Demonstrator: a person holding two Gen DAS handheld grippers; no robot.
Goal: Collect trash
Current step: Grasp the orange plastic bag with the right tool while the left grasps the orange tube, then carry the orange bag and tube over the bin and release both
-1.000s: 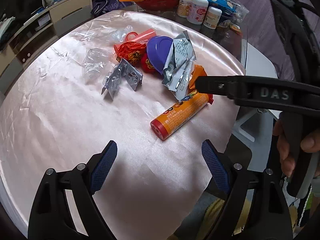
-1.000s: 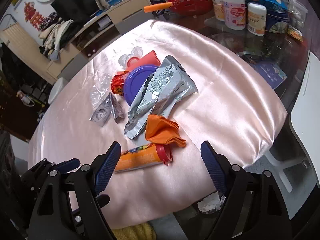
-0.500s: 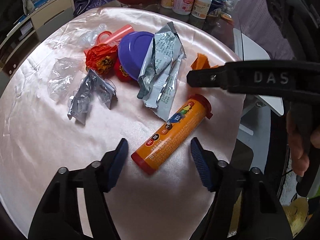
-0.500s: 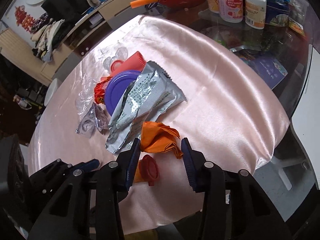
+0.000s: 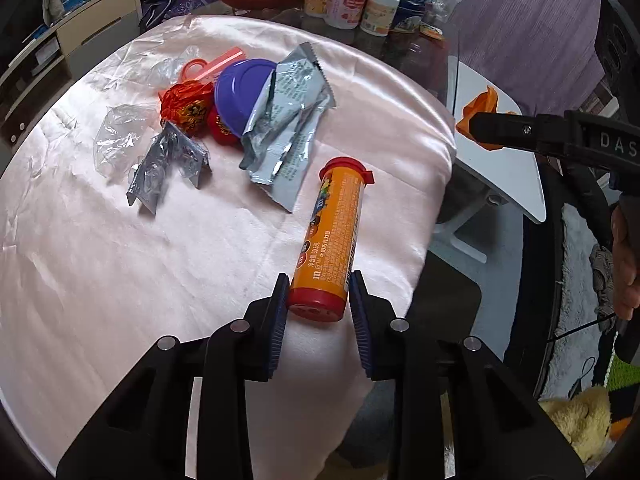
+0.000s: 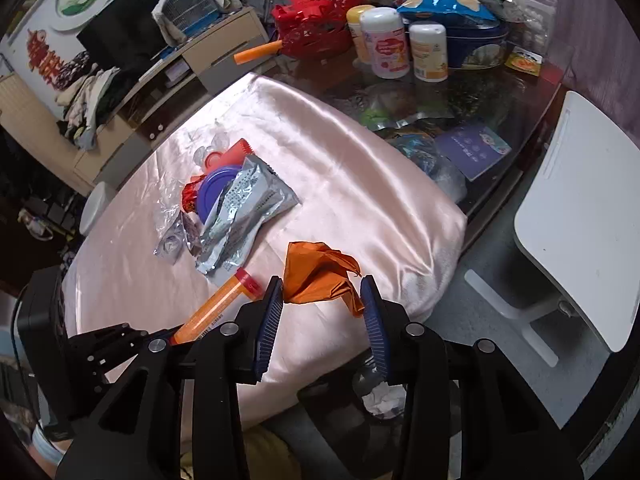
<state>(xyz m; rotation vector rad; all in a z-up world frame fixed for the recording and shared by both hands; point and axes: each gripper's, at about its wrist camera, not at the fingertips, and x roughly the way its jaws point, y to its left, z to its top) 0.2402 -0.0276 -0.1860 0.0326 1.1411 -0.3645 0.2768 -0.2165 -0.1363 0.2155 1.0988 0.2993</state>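
Note:
On the pink cloth (image 5: pixel 120 260) lies an orange candy tube (image 5: pixel 334 232) with red caps. My left gripper (image 5: pixel 319 280) is closing on its near end, and both pads press the tube. The right gripper (image 6: pixel 322 284) is still closing too, clamped on a crumpled orange wrapper (image 6: pixel 316 268) held above the cloth's edge. In the left wrist view that wrapper (image 5: pixel 482 100) hangs past the table on the right. Further back sit a silver foil packet (image 5: pixel 286 128), a purple lid (image 5: pixel 240 88), a red wrapper (image 5: pixel 186 106), a blister pack (image 5: pixel 168 164) and clear plastic (image 5: pixel 116 136).
Bottles (image 6: pixel 386 44), a red basket (image 6: pixel 316 28) and snack bags crowd the table's far end. A white chair (image 6: pixel 576 232) stands right of the table. Crumpled paper (image 6: pixel 380 396) lies on the floor below the cloth's edge.
The left jaws came forward and narrowed onto the tube's near end. The right jaws shut on the orange wrapper and carried it up and to the right, off the pile.

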